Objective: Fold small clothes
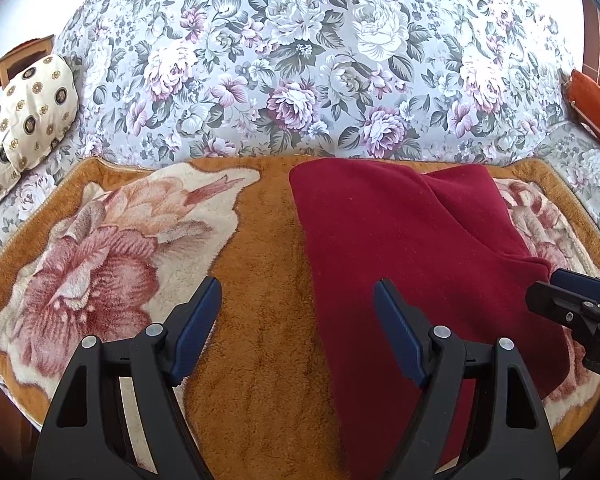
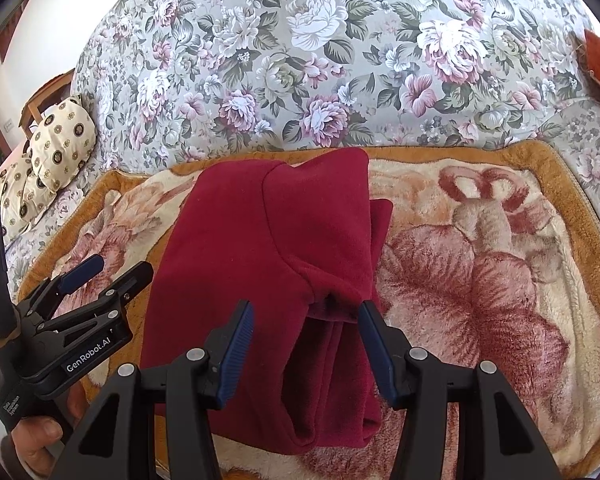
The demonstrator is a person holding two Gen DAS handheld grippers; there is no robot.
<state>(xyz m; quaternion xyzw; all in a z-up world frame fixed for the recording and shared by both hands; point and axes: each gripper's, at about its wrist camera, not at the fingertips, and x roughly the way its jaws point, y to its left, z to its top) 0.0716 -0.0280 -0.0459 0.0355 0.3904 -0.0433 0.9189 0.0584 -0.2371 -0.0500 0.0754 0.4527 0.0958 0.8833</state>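
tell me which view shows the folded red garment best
The right wrist view: the red garment sits centred there, with its folded layers and near edge visible between the open right gripper. The left wrist view shows the red garment off to the right, its near part hidden behind a finger of the left gripper.

I'm in a home, at a sofa or daybed. Its back is a big cushion in floral cloth [image 1: 300,60]. A plush orange blanket with pink flowers [image 1: 252,320] covers the seat, cream patterned pillows [image 1: 36,108] sit at its left end, and a wooden chair [image 1: 16,60] stands behind them.
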